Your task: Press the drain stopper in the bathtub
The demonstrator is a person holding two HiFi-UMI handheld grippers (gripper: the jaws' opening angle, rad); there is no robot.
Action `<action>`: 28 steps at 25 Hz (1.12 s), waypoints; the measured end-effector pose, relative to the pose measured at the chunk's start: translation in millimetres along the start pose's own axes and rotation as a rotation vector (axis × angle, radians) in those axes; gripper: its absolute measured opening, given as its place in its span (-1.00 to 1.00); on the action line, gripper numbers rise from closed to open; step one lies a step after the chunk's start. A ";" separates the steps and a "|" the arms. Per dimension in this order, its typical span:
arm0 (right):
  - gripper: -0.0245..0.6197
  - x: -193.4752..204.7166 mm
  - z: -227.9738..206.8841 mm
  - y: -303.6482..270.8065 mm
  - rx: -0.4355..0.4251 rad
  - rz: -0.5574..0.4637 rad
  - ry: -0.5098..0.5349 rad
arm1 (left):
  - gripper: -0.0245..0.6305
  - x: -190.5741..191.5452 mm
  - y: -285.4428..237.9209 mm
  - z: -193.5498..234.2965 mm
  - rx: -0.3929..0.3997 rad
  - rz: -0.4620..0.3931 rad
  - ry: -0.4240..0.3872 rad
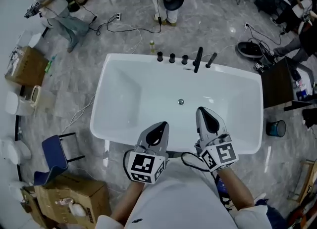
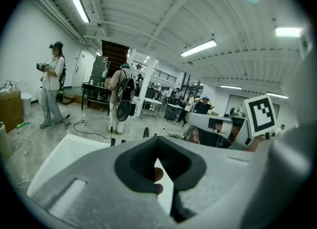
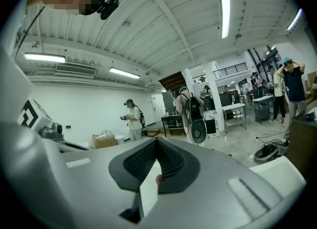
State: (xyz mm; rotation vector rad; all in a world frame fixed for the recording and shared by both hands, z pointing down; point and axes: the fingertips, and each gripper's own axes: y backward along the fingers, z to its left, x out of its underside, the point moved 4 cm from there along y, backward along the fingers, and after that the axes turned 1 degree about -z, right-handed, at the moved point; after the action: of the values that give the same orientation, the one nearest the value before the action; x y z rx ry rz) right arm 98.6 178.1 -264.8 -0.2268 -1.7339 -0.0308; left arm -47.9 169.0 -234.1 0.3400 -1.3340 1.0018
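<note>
The white bathtub fills the middle of the head view. Its small round metal drain stopper sits on the tub floor, uncovered. Both grippers hover over the near rim, apart from the stopper. My left gripper is shut and empty, below and left of the stopper. My right gripper is also shut and empty, just right of and nearer than the stopper. In the left gripper view the jaws meet, with the tub rim beyond. The right gripper view shows shut jaws pointing across the room.
A black faucet and black knobs stand on the tub's far rim. A blue chair and a cardboard box are near left, a dark cabinet and a blue bucket right. People and cables lie beyond.
</note>
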 end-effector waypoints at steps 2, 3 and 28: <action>-0.91 -2.5 13.9 -4.6 -0.038 0.018 0.024 | -0.93 -10.2 9.2 -1.1 -0.011 -0.018 -0.006; -0.91 -1.6 18.7 -5.6 -0.049 0.034 0.033 | -0.93 -14.3 13.8 -3.5 -0.015 -0.026 -0.008; -0.92 9.9 8.8 85.5 0.160 0.035 0.041 | -0.93 4.5 -20.3 -89.0 0.077 0.032 -0.022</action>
State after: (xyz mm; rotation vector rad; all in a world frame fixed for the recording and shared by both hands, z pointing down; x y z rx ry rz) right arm 102.9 264.5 -265.8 -0.1378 -1.6821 0.1273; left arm 24.4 223.4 -246.6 0.3902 -1.3262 1.0808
